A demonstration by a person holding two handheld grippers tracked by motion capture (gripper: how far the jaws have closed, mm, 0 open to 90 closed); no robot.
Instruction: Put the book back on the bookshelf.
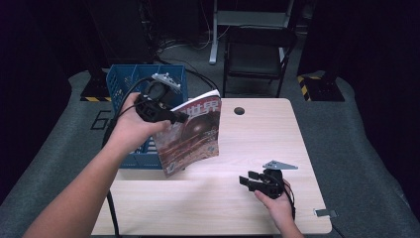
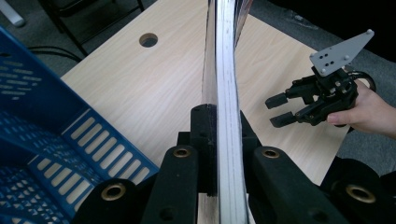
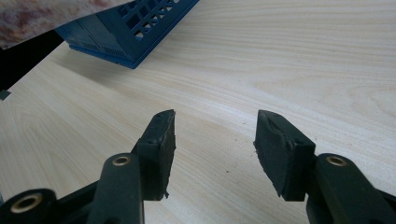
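Magazine (image 1: 190,134): light, floppy, glossy-slick; best held near the spine.
Left gripper (image 1: 171,117): fingers pinching its edge above the blue crate (image 1: 124,87).
Right gripper (image 1: 250,179): fingers spread, over the counter (image 1: 257,134).

Blue slotted plastic crate (image 1: 130,89) sits on the far-left corner of the light wooden table (image 1: 247,144). Glossy-covered magazine (image 1: 190,134) held upright off the tabletop just right of the crate, by the left gripper (image 1: 173,118). Right gripper (image 1: 251,179) near the front-right edge, well apart from both.
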